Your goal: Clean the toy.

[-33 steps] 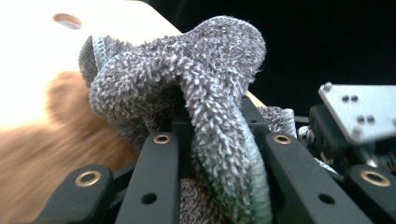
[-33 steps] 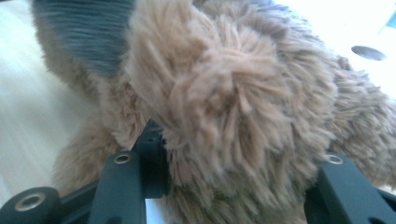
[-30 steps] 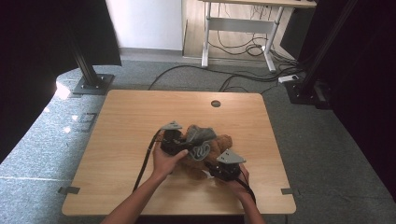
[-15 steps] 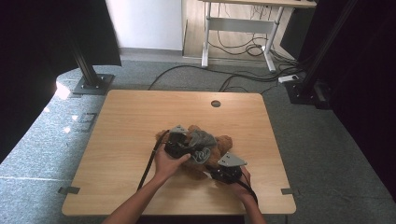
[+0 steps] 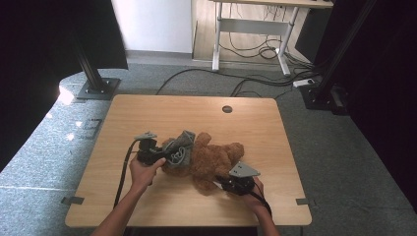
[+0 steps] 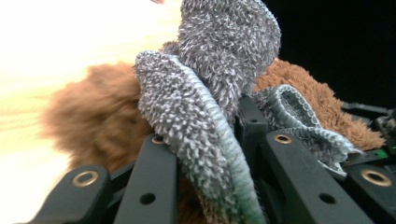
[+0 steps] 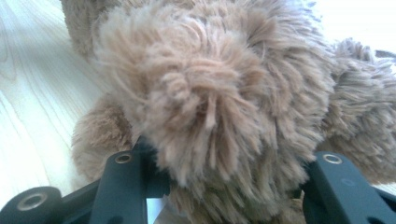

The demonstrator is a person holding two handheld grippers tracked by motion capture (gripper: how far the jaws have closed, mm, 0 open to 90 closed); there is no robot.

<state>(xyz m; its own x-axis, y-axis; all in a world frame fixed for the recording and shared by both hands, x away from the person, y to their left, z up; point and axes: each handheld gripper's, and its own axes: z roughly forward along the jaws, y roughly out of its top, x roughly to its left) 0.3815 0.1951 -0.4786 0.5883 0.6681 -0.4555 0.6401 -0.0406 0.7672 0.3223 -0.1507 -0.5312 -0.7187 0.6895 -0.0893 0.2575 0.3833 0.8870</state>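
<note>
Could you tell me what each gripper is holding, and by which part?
Left gripper pinches the grey cloth at its edge; right gripper straddles a limb of the teddy bear.

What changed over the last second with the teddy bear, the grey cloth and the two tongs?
Little moved. The left tongs edged slightly toward the person's left, still gripping the grey knitted cloth against the brown teddy bear. The right tongs stayed at the bear's near side, jaws either side of a furry limb. The bear lies in the same spot on the wooden table.
</note>
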